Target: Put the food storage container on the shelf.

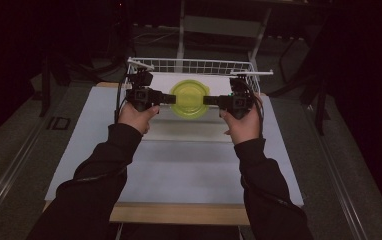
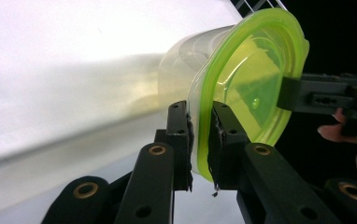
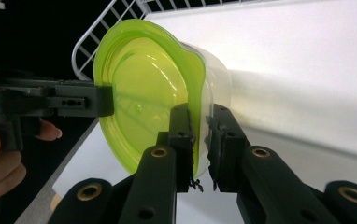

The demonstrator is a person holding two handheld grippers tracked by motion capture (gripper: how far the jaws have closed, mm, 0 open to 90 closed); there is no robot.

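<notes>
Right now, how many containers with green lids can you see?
1. The container is held in the air between the left gripper and the right gripper, in front of the wire basket. The basket's inside is partly hidden.

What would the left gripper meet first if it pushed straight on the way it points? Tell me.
The left gripper already clamps the rim of the green-lidded container. Straight on lies that lid, then likely the right gripper on the opposite rim.

Black long sleeves (image 1: 104, 170), black two-jaw left tool (image 2: 200, 135) with brass-ringed pivots, matching right tool (image 3: 200, 133)
</notes>
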